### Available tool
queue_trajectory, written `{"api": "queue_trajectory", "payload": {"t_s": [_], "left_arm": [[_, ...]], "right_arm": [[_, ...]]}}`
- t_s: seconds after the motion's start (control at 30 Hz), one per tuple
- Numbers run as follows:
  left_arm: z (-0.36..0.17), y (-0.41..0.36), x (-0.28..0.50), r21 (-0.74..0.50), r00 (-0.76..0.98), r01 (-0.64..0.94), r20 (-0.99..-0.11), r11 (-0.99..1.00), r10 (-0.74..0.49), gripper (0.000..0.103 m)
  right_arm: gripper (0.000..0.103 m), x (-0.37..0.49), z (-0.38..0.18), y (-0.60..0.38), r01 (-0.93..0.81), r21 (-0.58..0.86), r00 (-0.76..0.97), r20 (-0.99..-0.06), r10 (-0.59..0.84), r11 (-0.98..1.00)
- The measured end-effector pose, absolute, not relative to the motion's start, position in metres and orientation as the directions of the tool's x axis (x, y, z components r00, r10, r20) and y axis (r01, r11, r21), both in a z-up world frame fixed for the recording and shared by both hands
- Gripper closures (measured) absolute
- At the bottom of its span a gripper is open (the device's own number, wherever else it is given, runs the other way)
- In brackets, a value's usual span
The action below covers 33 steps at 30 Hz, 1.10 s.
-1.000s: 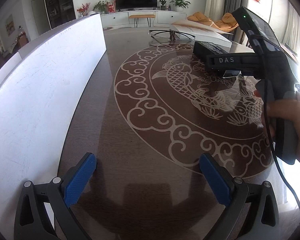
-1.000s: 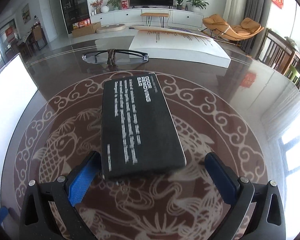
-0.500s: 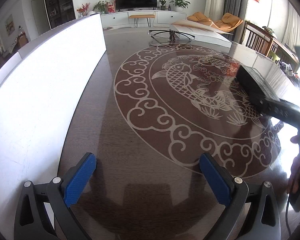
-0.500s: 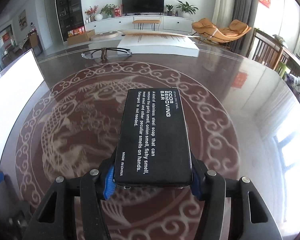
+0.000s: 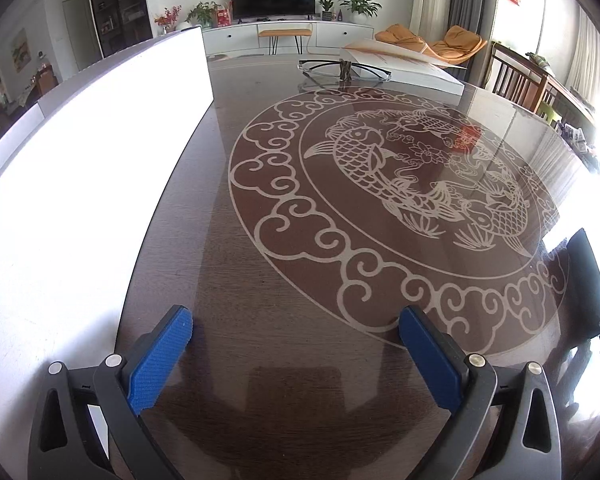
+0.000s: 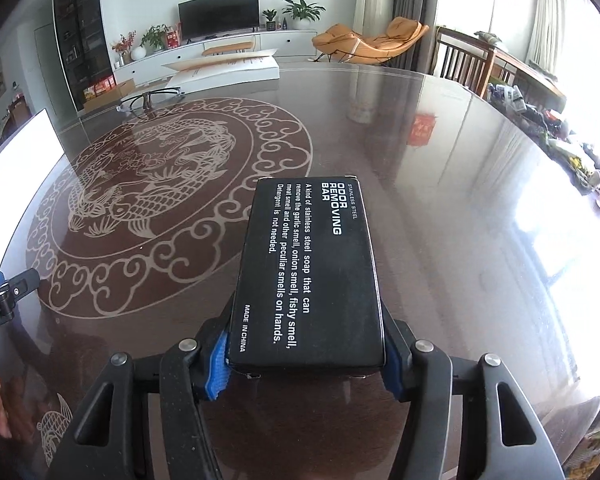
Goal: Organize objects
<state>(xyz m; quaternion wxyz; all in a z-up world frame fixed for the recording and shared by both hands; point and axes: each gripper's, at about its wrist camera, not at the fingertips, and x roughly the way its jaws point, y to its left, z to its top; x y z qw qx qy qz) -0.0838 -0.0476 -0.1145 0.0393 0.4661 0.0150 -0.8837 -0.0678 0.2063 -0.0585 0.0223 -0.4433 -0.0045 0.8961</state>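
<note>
A flat black box (image 6: 308, 268) printed "ODOR REMOVING BAR" sticks out forward from my right gripper (image 6: 306, 356), whose blue pads are shut on its near end, lifted above the dark table (image 6: 440, 200). The same box (image 5: 586, 280) shows as a dark slab at the far right edge of the left wrist view. My left gripper (image 5: 296, 356) stands open over the table (image 5: 260, 280), nothing between its blue pads (image 5: 158, 360). Part of the left gripper's body (image 6: 4, 296) shows at the left edge of the right wrist view.
A tall white panel (image 5: 80, 184) runs along the table's left side. A pair of glasses (image 5: 344, 70) and a white box (image 5: 404, 66) lie at the far end. The table carries a round fish inlay (image 5: 400, 200). Chairs (image 6: 472, 64) stand beyond the right rim.
My right gripper closed on the black box, lifted it off the inlay and carried it to the right. The left gripper stayed put and open.
</note>
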Motion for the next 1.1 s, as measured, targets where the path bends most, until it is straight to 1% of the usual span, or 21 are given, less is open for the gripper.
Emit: {"api": "queue_trajectory", "payload": {"t_s": [0.07, 0.17, 0.2, 0.23, 0.33, 0.53, 0.77, 0.87, 0.97, 1.1], "left_arm": [[-0.115, -0.048, -0.084, 0.01, -0.563, 0.083, -0.825, -0.996, -0.055, 0.0], [-0.115, -0.048, -0.083, 0.01, -0.562, 0.083, -0.825, -0.996, -0.055, 0.0], [-0.115, -0.047, -0.083, 0.01, -0.562, 0.083, -0.825, -0.996, -0.055, 0.0], [-0.115, -0.047, -0.083, 0.011, -0.561, 0.083, -0.826, -0.997, -0.056, 0.0], [-0.114, -0.048, -0.084, 0.011, -0.554, 0.073, -0.831, -0.997, -0.05, 0.0], [-0.115, -0.05, -0.088, 0.01, -0.541, 0.054, -0.84, -0.998, -0.038, 0.0], [-0.113, -0.048, -0.11, 0.004, -0.441, -0.019, -0.898, -1.0, 0.005, 0.0], [-0.107, -0.033, -0.111, -0.017, -0.435, -0.099, -0.899, -0.995, 0.059, 0.0], [-0.097, -0.017, -0.111, -0.004, -0.452, -0.178, -0.888, -0.984, 0.085, 0.0], [-0.089, -0.008, -0.115, -0.032, -0.448, -0.222, -0.884, -0.975, 0.131, 0.0]], "right_arm": [[0.042, -0.068, -0.058, 0.208, -0.036, -0.021, -0.606, -0.795, 0.039, -0.999], [0.026, -0.071, -0.059, 0.214, -0.065, -0.012, -0.595, -0.802, 0.048, -0.998], [0.018, -0.071, -0.06, 0.215, -0.066, -0.007, -0.588, -0.808, 0.044, -0.998], [0.015, -0.072, -0.061, 0.213, -0.059, -0.01, -0.583, -0.812, 0.042, -0.998], [0.011, -0.073, -0.063, 0.21, -0.04, -0.013, -0.577, -0.816, 0.034, -0.999], [0.007, -0.073, -0.065, 0.209, -0.032, -0.012, -0.571, -0.82, 0.028, -0.999], [0.004, -0.073, -0.065, 0.209, -0.027, -0.011, -0.567, -0.823, 0.025, -1.0], [0.004, -0.073, -0.064, 0.209, -0.027, -0.011, -0.567, -0.823, 0.025, -1.0], [0.002, -0.073, -0.065, 0.209, -0.024, -0.012, -0.565, -0.825, 0.023, -1.0], [0.001, -0.073, -0.065, 0.208, -0.021, -0.012, -0.563, -0.826, 0.022, -1.0]]}}
